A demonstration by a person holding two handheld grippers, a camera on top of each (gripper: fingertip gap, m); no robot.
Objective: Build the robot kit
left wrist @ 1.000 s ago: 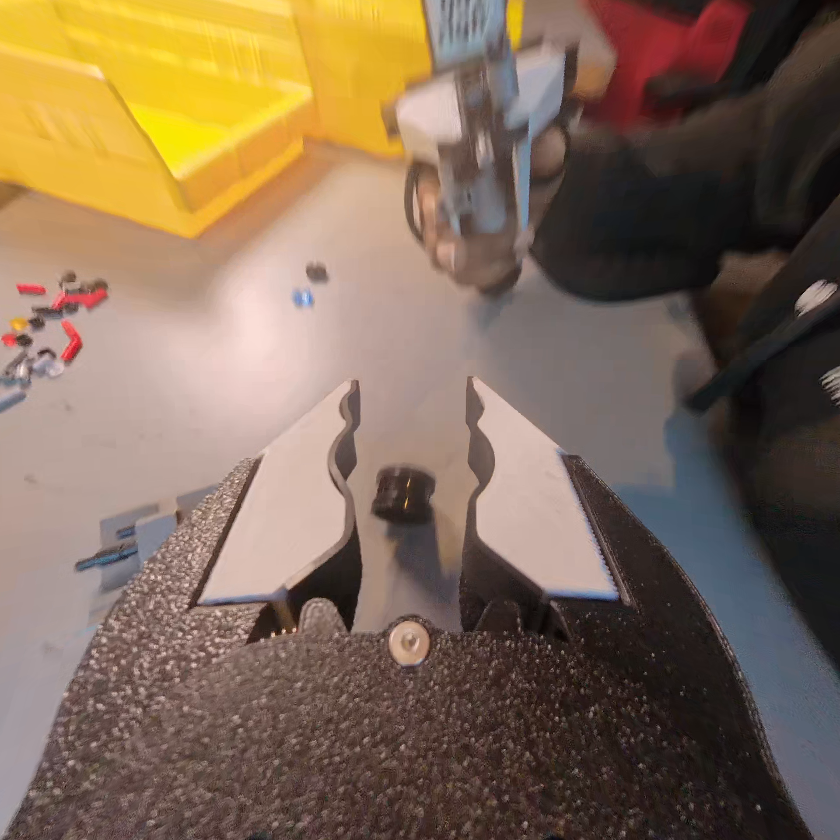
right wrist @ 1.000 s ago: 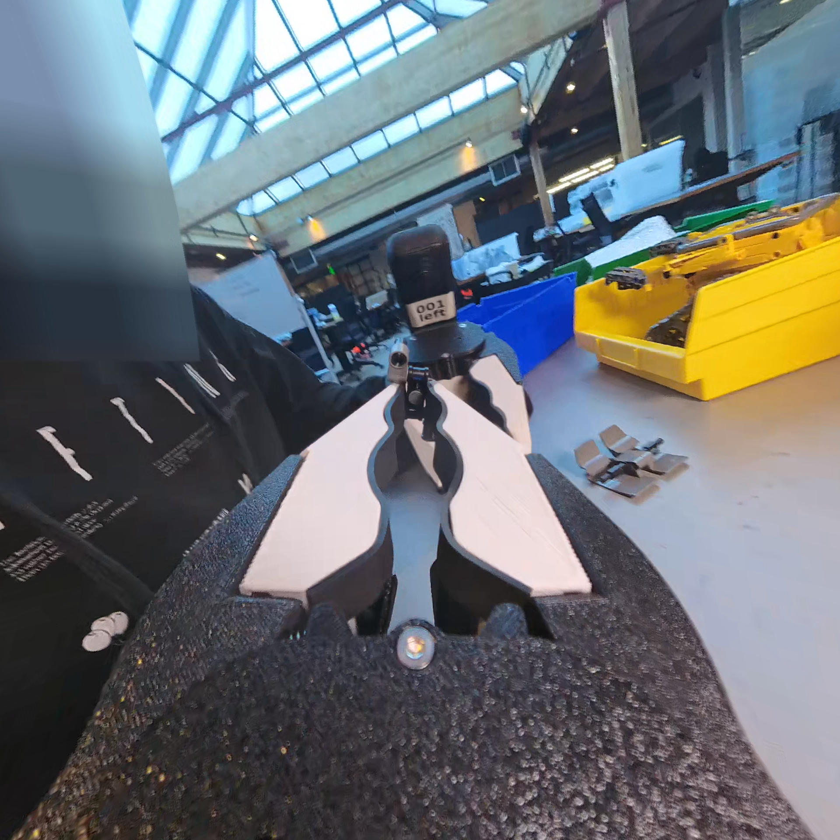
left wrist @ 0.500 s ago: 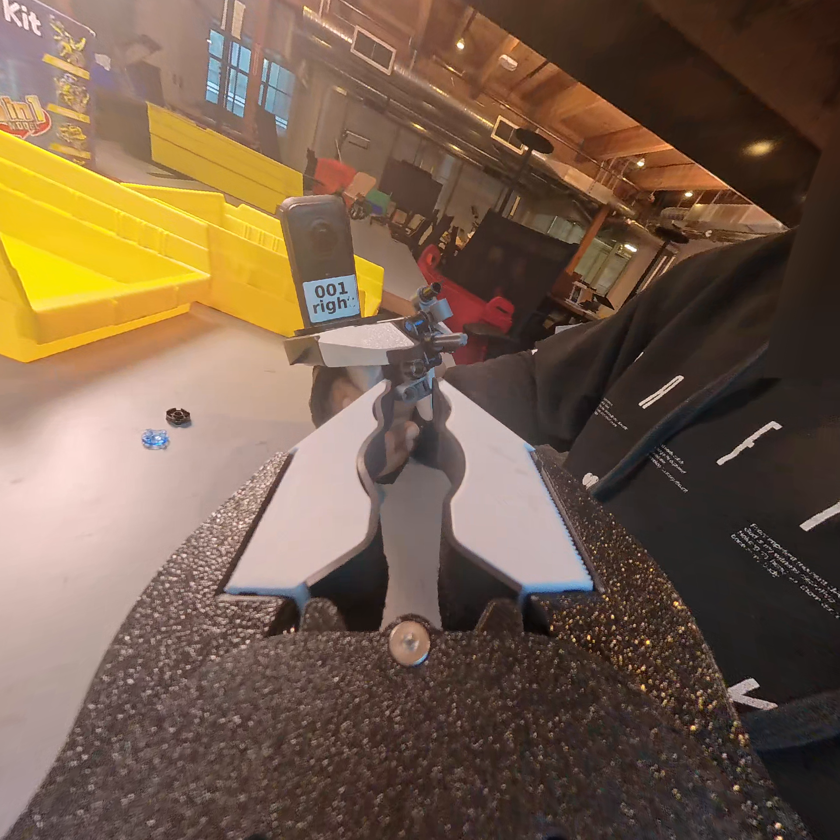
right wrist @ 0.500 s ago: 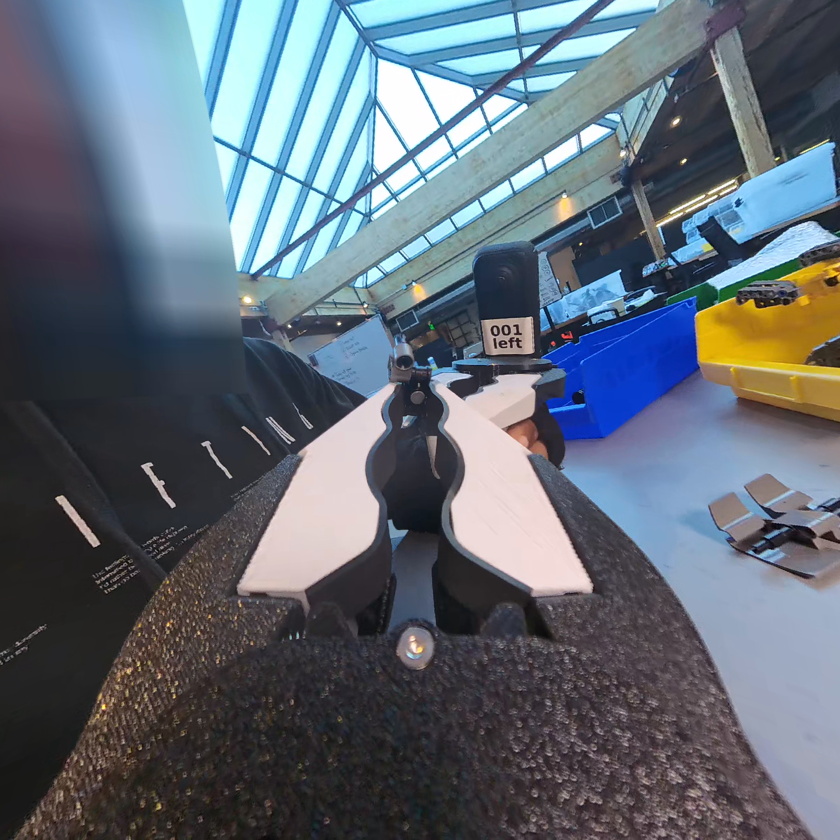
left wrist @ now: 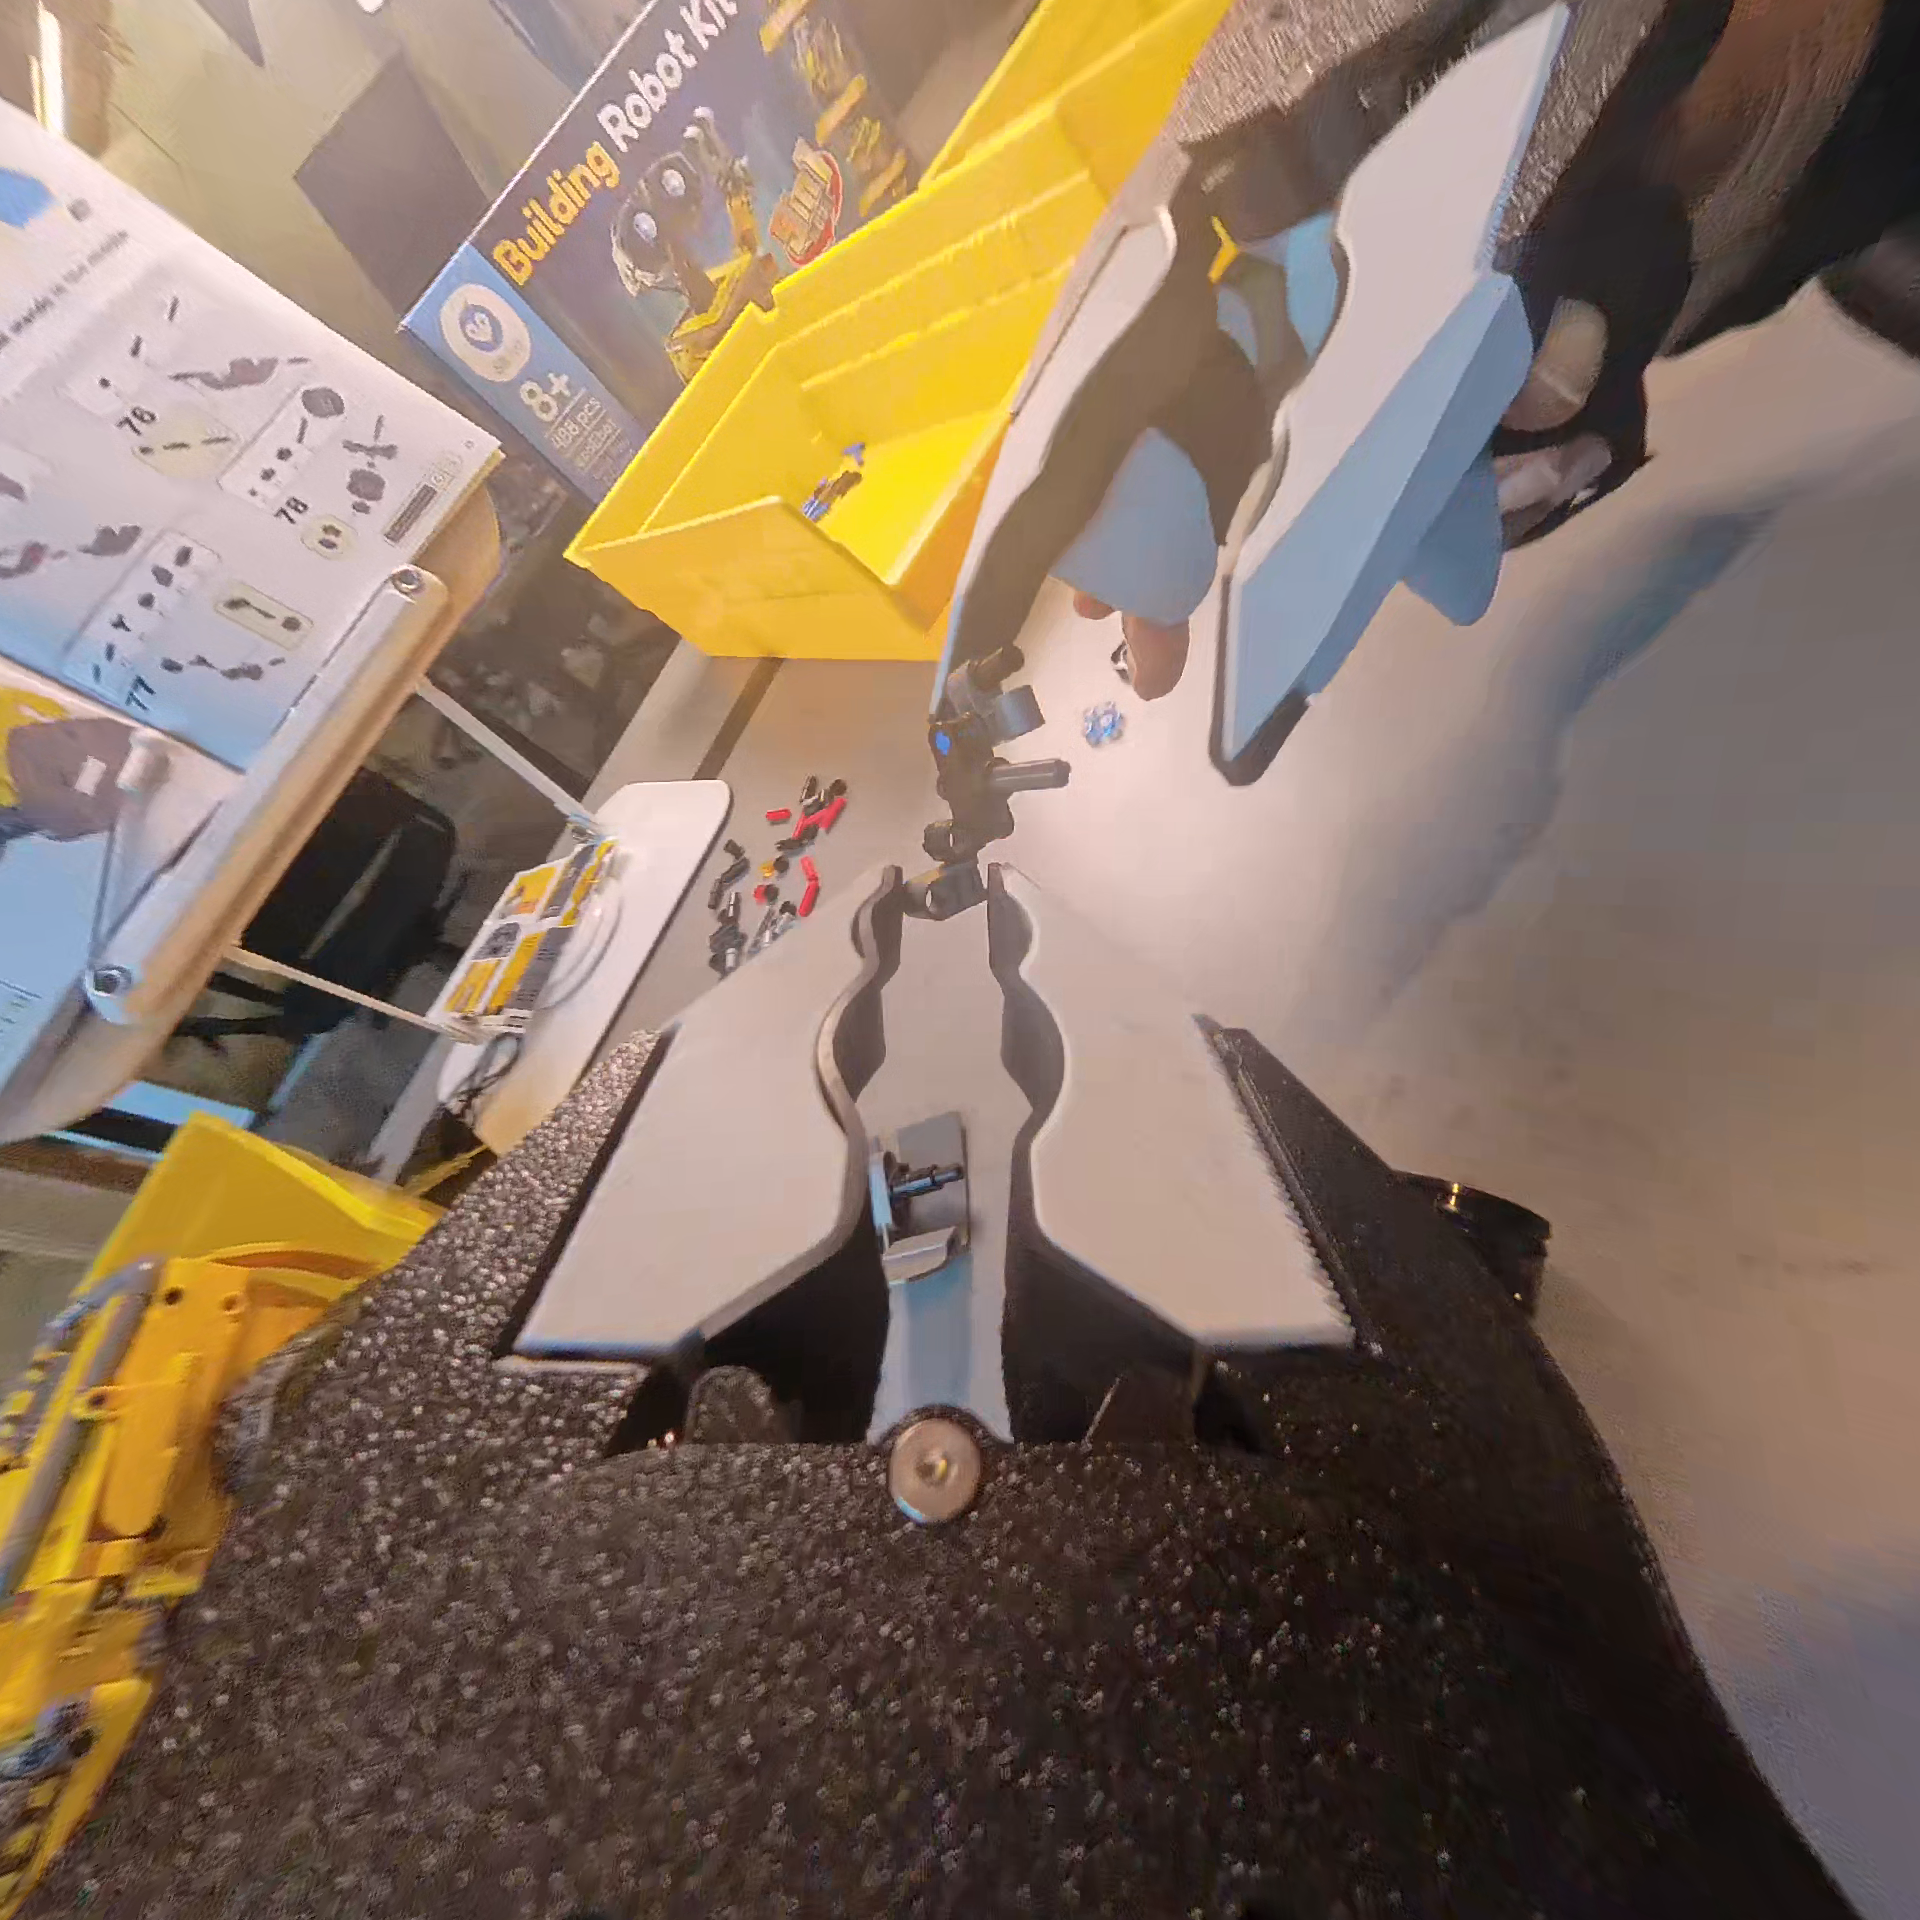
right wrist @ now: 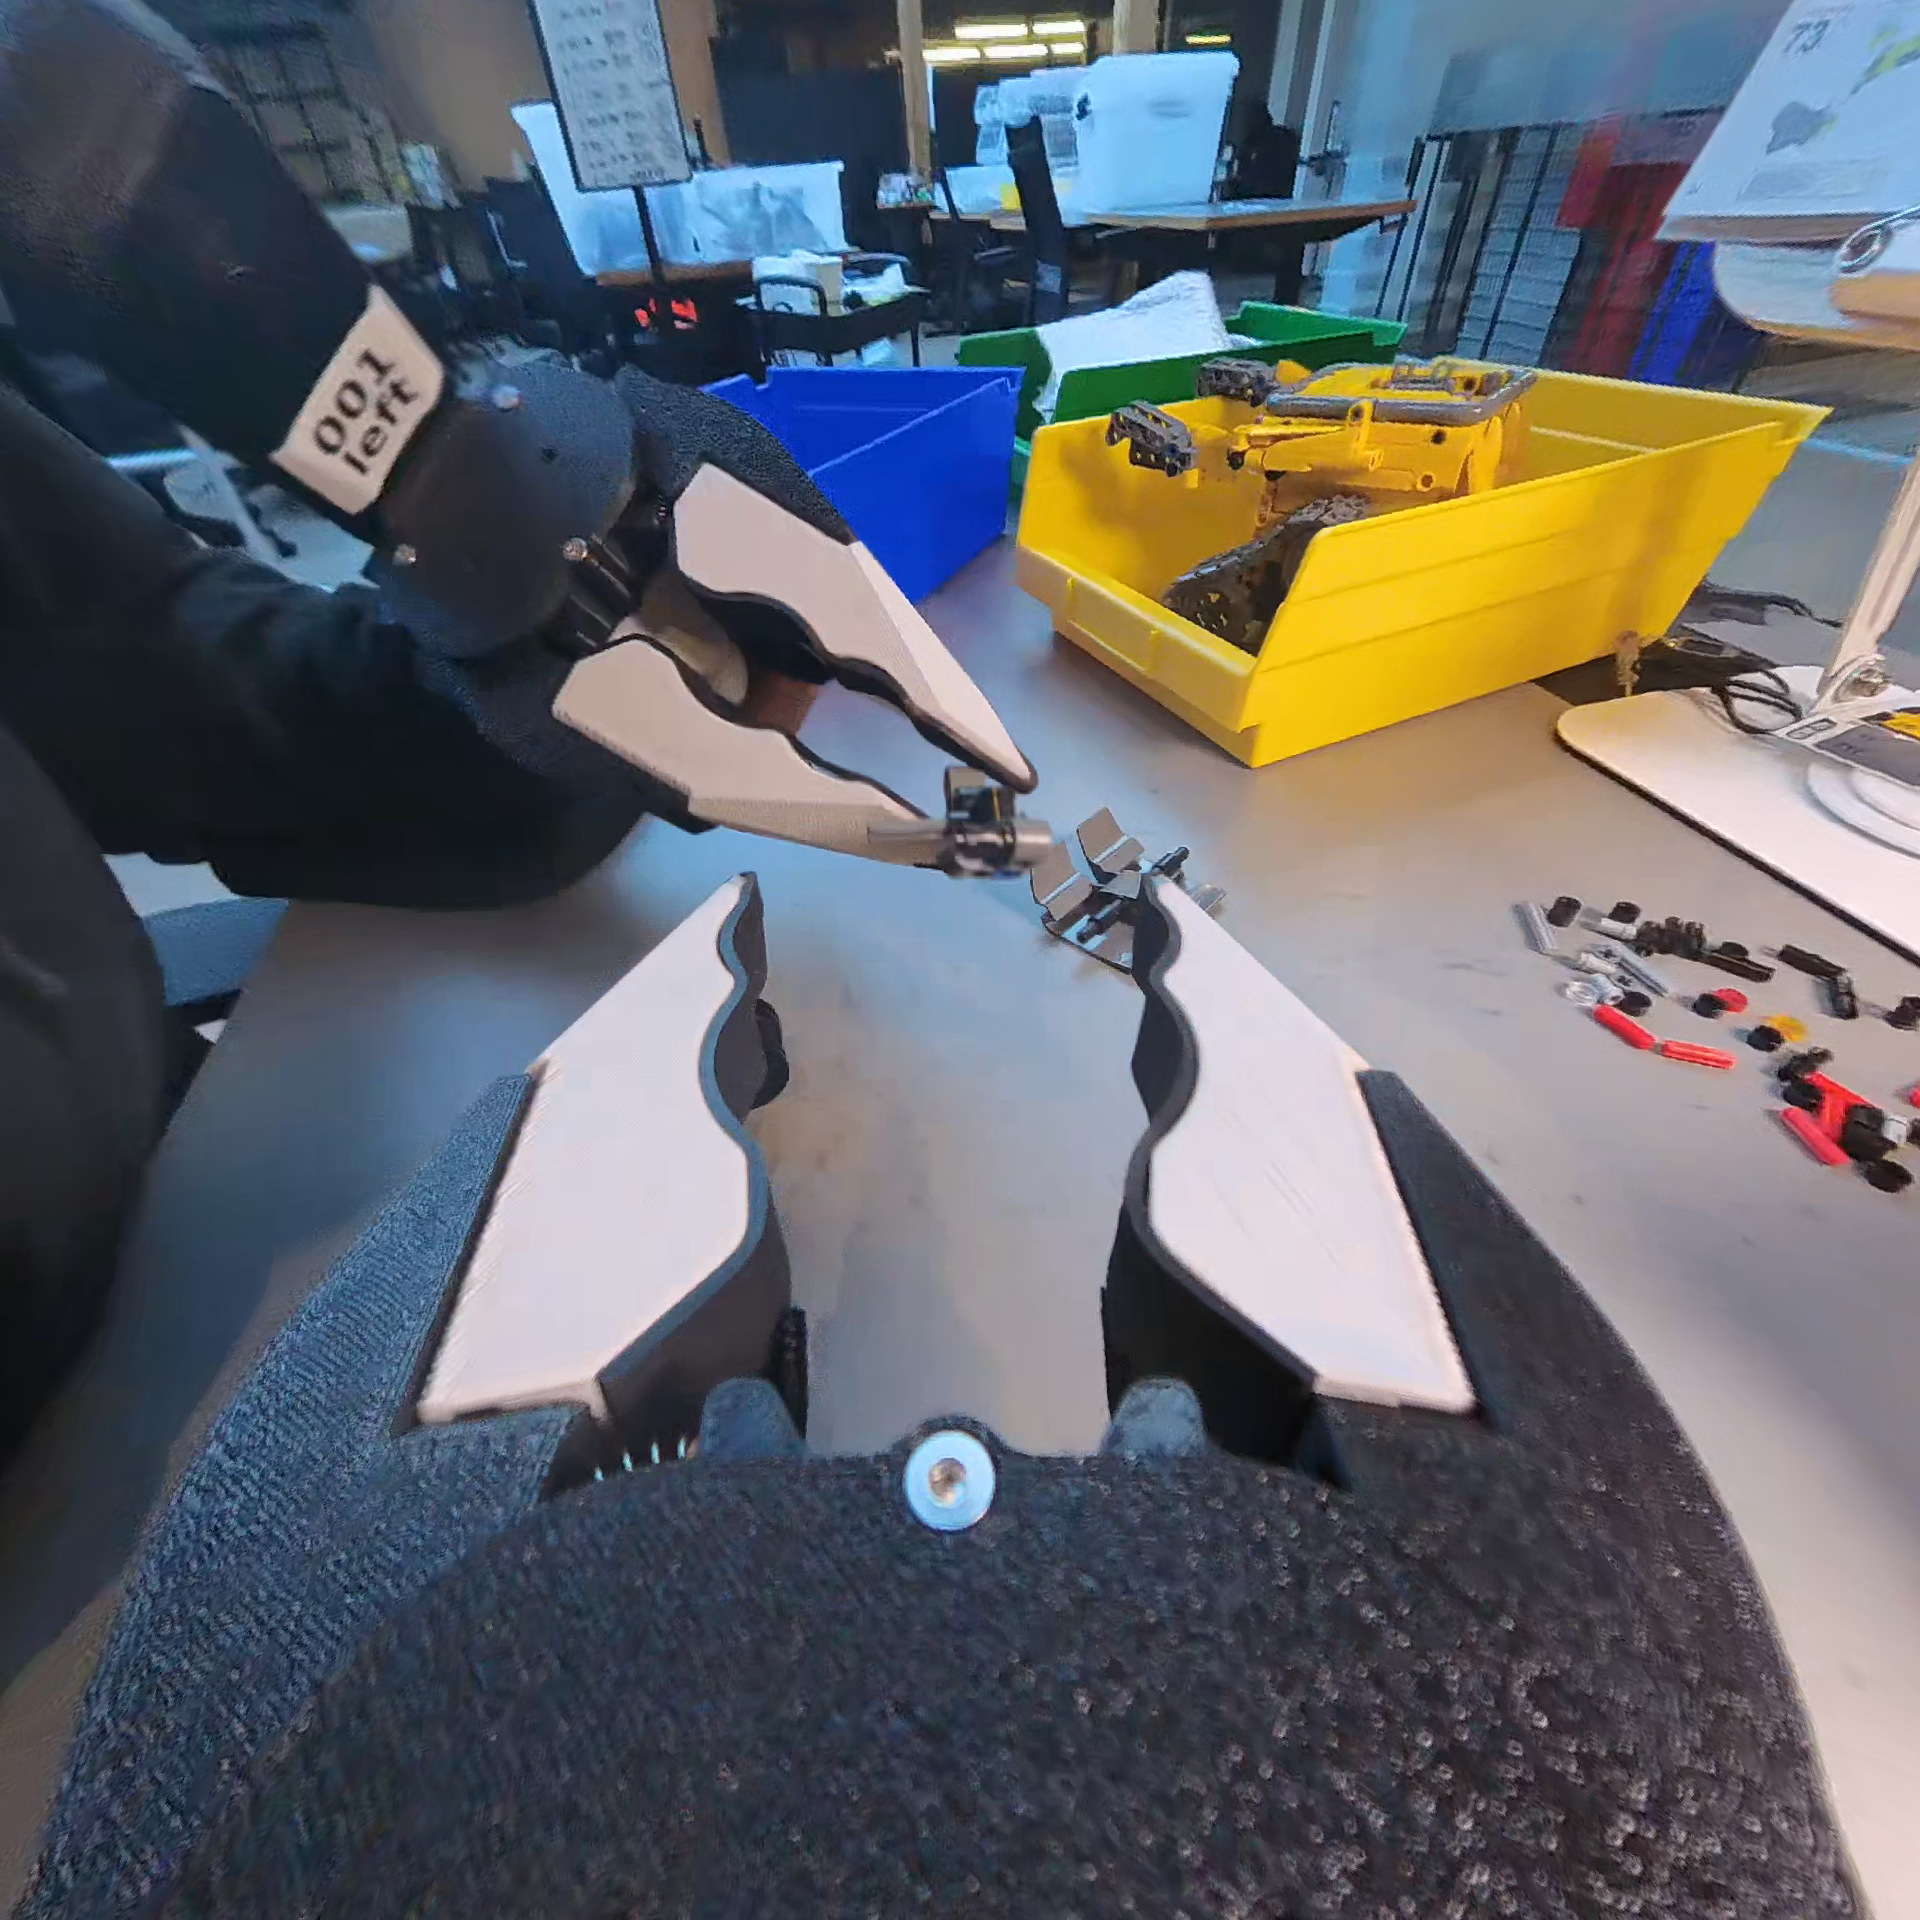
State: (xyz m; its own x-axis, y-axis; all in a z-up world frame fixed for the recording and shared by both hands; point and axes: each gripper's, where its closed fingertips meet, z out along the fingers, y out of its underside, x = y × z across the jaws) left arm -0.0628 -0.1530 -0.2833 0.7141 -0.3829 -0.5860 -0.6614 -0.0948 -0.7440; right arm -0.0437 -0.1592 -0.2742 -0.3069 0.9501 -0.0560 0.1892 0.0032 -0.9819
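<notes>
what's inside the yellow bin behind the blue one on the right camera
Inside the yellow bin sits a yellow tracked vehicle model, grey bars on top. The bin's wall hides its lower part and the bin floor.

L claw pinches small assy; R claw open.

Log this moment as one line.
left gripper: shut on small black-grey assembly | right gripper: open, empty | grey winged piece: on table

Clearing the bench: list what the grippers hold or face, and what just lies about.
In hand: left gripper jaws shut on small dark assembly; right gripper jaws open beside grey piece.
Lying about: loose small parts, yellow bin, blue bin.
</notes>
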